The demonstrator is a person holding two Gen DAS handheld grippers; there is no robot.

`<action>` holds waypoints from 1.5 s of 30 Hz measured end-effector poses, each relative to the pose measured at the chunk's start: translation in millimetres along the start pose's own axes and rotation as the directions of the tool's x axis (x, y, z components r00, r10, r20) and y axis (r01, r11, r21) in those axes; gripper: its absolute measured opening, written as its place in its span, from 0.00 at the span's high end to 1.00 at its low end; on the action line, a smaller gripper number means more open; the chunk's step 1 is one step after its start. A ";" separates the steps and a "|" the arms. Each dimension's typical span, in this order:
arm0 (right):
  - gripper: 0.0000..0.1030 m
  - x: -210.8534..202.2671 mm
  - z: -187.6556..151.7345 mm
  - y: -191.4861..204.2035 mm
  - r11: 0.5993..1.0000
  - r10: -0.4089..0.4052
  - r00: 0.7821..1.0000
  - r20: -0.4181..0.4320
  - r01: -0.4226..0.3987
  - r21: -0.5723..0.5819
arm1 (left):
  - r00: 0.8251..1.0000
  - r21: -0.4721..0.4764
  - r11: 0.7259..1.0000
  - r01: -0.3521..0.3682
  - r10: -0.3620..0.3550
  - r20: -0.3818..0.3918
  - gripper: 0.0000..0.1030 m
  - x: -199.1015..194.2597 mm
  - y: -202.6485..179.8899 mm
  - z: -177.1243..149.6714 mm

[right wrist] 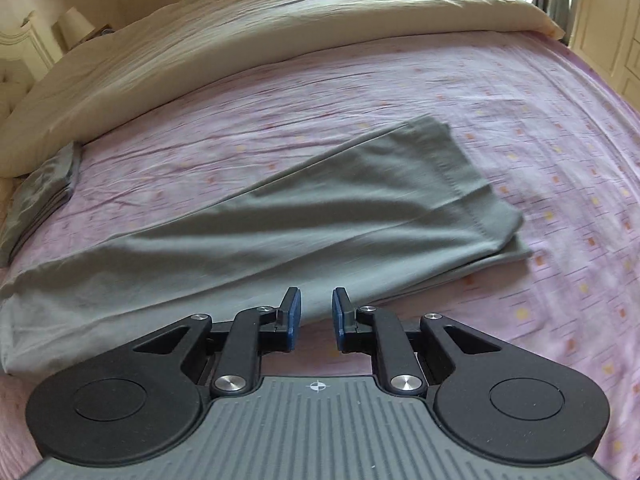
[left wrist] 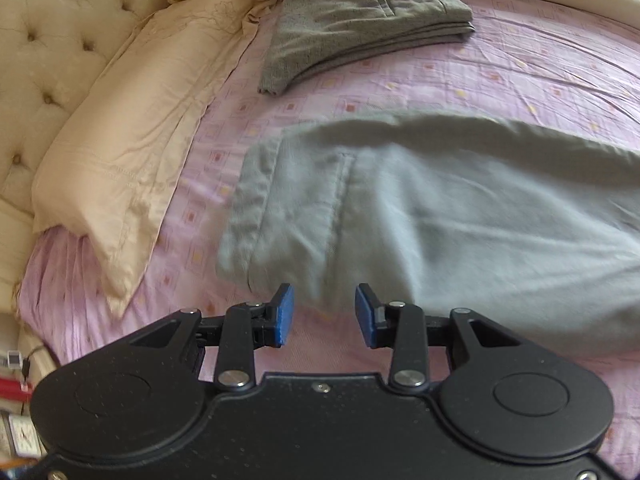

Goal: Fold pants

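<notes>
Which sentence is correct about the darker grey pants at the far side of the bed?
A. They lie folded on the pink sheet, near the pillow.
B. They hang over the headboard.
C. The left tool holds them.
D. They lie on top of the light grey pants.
A: the darker pants lie folded on the sheet by the pillow, untouched.

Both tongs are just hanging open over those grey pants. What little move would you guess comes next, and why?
Probably the right tongs dip and close on the near edge of the pants, by the leg end. The pants lie long on the sheet, legs stacked but not yet folded short like the darker pair. Both tongs are open; the left tongs hover by the waistband.
</notes>
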State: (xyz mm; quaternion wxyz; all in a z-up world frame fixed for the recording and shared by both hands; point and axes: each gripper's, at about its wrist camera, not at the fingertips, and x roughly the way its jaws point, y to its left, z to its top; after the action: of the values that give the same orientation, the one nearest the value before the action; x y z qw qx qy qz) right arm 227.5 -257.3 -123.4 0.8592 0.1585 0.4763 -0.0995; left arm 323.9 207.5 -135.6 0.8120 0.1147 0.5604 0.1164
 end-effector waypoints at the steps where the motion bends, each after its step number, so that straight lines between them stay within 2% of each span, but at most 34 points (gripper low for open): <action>1: 0.84 1.5 -7.2 17.7 1.000 0.012 1.000 -0.008 -0.012 -0.003 | 1.000 0.017 1.000 0.010 -0.010 0.008 0.55 8.8 4.5 7.8; 5: 0.84 6.2 -36.7 87.6 0.998 0.045 0.998 -0.041 -0.047 -0.034 | 0.999 0.082 0.997 0.010 -0.013 0.042 0.55 47.7 13.0 41.3; 8: 0.84 7.0 -57.7 132.7 0.995 0.083 0.994 -0.071 -0.086 -0.041 | 1.000 0.116 0.993 0.007 -0.010 0.022 0.55 87.4 11.4 68.7; 11: 0.84 6.2 -77.4 169.4 0.993 0.104 0.990 -0.091 -0.109 -0.047 | 1.000 0.172 0.985 -0.022 0.022 0.001 0.55 122.2 4.7 90.8; 17: 0.84 8.1 -107.2 213.7 0.990 0.132 0.981 -0.144 -0.139 -0.039 | 0.991 0.317 0.943 -0.099 0.066 0.115 0.56 138.0 -27.0 119.7; 19: 0.84 12.3 -113.2 224.3 0.988 0.136 0.978 -0.161 -0.145 -0.048 | 0.989 0.363 0.923 -0.131 0.096 0.114 0.57 146.2 -39.3 126.0; 20: 0.83 15.0 -115.0 228.0 0.988 0.134 0.977 -0.165 -0.144 -0.054 | 0.989 0.370 0.918 -0.139 0.107 0.105 0.60 148.0 -43.8 128.4; 22: 0.82 23.5 -119.5 236.0 0.987 0.129 0.977 -0.170 -0.143 -0.073 | 0.990 0.338 0.934 -0.116 0.080 0.120 0.60 136.8 -43.1 128.7; 24: 0.82 35.1 -122.3 239.7 0.986 0.118 0.975 -0.188 -0.137 -0.091 | 0.991 0.312 0.949 -0.046 0.004 0.134 0.56 117.2 -36.4 121.3; 26: 0.80 47.3 -124.5 241.3 0.987 0.113 0.971 -0.209 -0.134 -0.087 | 0.985 0.316 0.949 0.003 -0.057 0.164 0.56 93.1 -29.5 104.2; 31: 0.78 72.1 -128.4 240.1 0.987 0.142 0.959 -0.244 -0.157 -0.044 | 0.977 0.331 0.941 0.074 -0.135 0.165 0.56 51.2 -8.0 54.1; 36: 0.74 78.6 -121.7 229.6 0.974 0.221 0.954 -0.202 -0.205 0.095 | 0.981 0.308 0.941 0.137 -0.172 0.092 0.56 37.5 16.4 9.6; 39: 0.72 84.0 -119.5 224.2 0.960 0.245 0.950 -0.196 -0.209 0.184 | 0.972 0.292 0.931 0.219 -0.234 0.016 0.56 36.8 19.9 -10.7; 40: 0.76 86.4 -118.6 222.6 0.952 0.265 0.944 -0.197 -0.225 0.207 | 0.969 0.295 0.926 0.237 -0.248 0.002 0.56 36.7 19.0 -17.4; 41: 1.00 86.7 -118.2 221.0 0.939 0.304 0.933 -0.195 -0.258 0.229 | 0.967 0.304 0.921 0.244 -0.255 -0.004 0.56 37.2 17.5 -22.6; 43: 1.00 83.4 -113.2 221.7 0.915 0.357 0.912 -0.200 -0.299 0.270 | 0.962 0.331 0.906 0.263 -0.273 -0.017 0.56 37.8 11.4 -29.2; 45: 1.00 68.6 -103.0 227.6 0.912 0.368 0.917 -0.152 -0.324 0.253 | 0.957 0.378 0.884 0.277 -0.290 -0.024 0.57 38.4 2.1 -35.3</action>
State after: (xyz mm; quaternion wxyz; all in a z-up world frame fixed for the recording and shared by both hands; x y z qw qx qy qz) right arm 255.8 -9.1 -192.3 0.7888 0.3450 0.5085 0.0184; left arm 303.9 223.7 -181.1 0.7922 0.1874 0.5693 -0.1151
